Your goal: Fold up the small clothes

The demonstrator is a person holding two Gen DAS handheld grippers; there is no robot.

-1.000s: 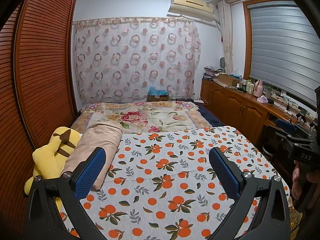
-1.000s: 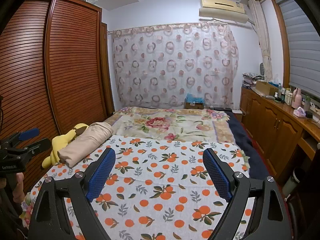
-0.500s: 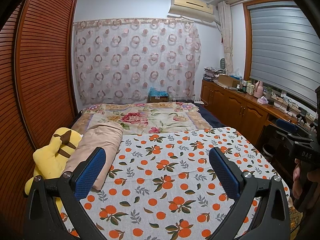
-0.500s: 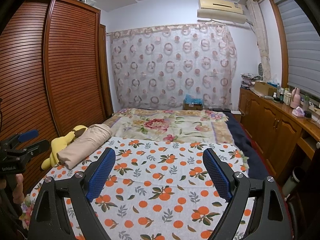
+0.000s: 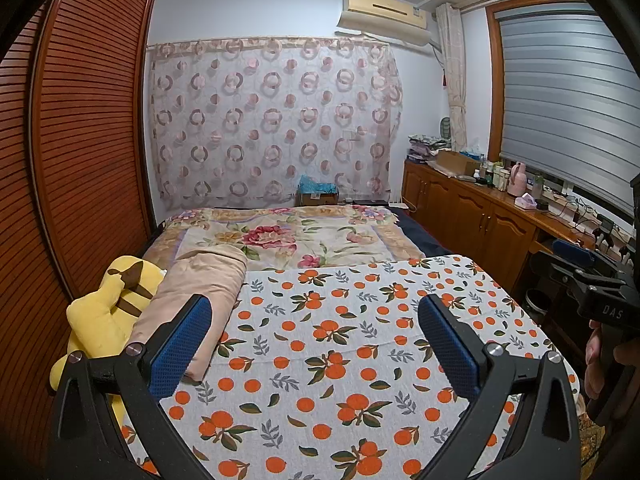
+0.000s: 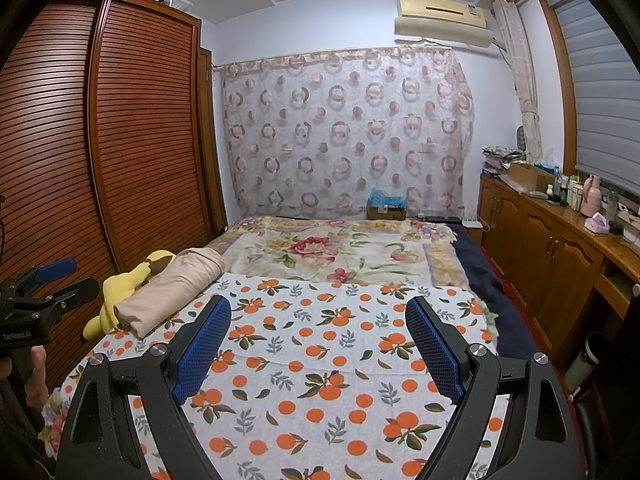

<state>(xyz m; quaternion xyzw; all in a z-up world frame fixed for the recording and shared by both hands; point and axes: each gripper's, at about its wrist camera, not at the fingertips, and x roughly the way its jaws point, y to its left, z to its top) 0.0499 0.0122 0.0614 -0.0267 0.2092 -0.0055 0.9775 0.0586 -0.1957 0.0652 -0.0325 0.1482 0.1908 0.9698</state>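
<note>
A folded beige cloth [image 5: 200, 292] lies along the left side of the bed, also in the right wrist view [image 6: 176, 288]. It rests partly on an orange-print sheet [image 5: 340, 344] [image 6: 320, 360]. My left gripper [image 5: 316, 344] is open and empty, held above the sheet, right of the beige cloth. My right gripper [image 6: 318, 344] is open and empty above the sheet's middle. Each gripper shows at the edge of the other's view: the right one [image 5: 576, 268], the left one [image 6: 56, 280].
A yellow plush toy [image 5: 108, 312] lies left of the beige cloth, against the wooden wardrobe [image 5: 80, 160]. A floral blanket [image 5: 288, 236] covers the far bed. A wooden cabinet [image 5: 480, 220] with bottles runs along the right wall. A bin [image 6: 588, 360] stands by it.
Both views have shifted only slightly; the grippers stay open above the sheet. Nothing on the bed has moved.
</note>
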